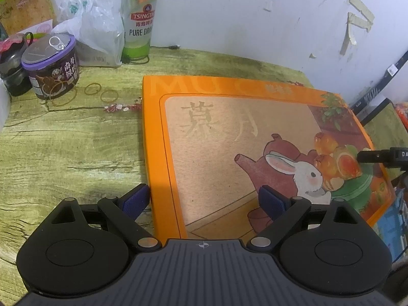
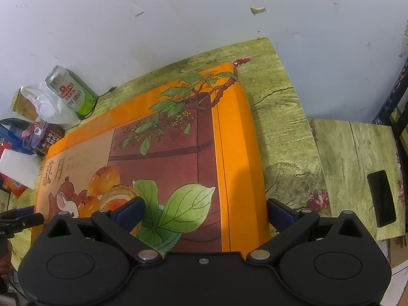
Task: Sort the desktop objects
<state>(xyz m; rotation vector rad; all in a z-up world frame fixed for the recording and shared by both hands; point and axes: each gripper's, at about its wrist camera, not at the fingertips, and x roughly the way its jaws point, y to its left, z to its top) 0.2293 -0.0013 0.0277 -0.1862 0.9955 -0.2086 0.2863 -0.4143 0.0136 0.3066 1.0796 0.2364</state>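
Orange gift box (image 1: 255,140) lies flat on the green wood-print worktop (image 1: 71,148). Left claw (image 1: 204,201) straddles the box's near left edge, spread wide and gripping nothing. Right claw (image 2: 206,211) likewise gapes over the near right edge. Beer can (image 1: 139,17) stands by the wall.

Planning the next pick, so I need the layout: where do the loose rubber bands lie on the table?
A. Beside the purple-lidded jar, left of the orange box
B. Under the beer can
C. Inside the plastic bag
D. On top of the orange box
A: in the left wrist view the rubber bands lie flat on the table next to the purple-lidded jar, left of the orange box, with one band leaning against the jar's base.
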